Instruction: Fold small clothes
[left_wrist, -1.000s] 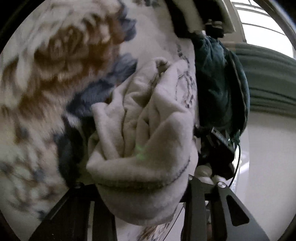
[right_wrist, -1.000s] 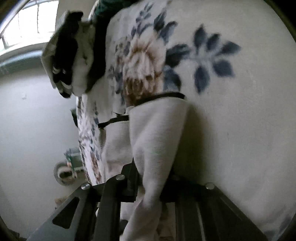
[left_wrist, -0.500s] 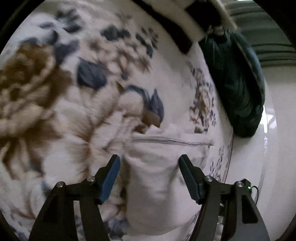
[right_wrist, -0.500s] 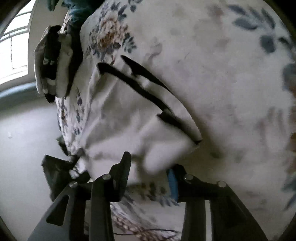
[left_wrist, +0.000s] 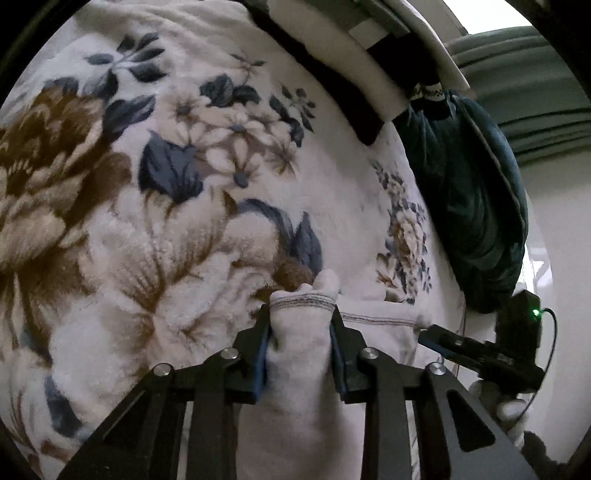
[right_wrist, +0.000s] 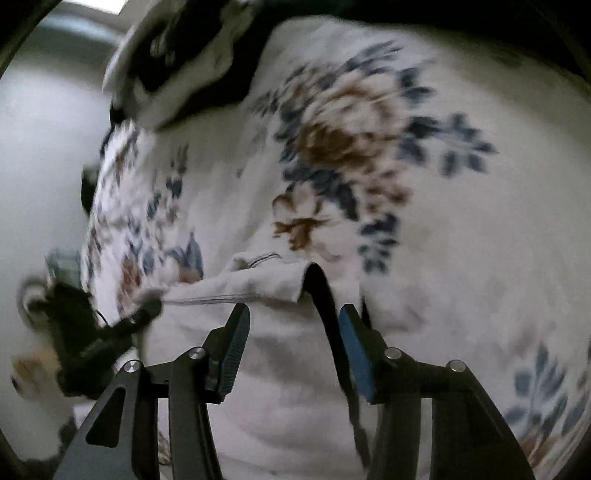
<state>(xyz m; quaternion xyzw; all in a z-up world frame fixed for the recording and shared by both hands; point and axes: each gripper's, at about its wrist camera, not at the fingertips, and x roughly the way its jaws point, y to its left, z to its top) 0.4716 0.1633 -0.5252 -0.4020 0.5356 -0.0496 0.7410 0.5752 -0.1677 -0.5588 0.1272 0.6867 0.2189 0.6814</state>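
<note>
Folding a white garment on the floral blanket (left_wrist: 110, 229).
My left hand-held gripper (left_wrist: 300, 328) has just closed, pinching the white garment's (left_wrist: 295, 354) stitched hem; my right hand-held gripper (right_wrist: 291, 325) has just opened, jaws apart over the cloth.

Black claw (left_wrist: 300, 338), blue pads (right_wrist: 352, 347), silver screws.

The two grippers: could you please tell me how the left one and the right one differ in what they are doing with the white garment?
The left gripper has just closed and its pads pinch a bunched fold of the white garment; the right gripper has just been opening, and its pads stand apart, pressing on nothing. The left view is sharp, the right view blurred. Both point down at the same garment on the floral blanket.
</note>
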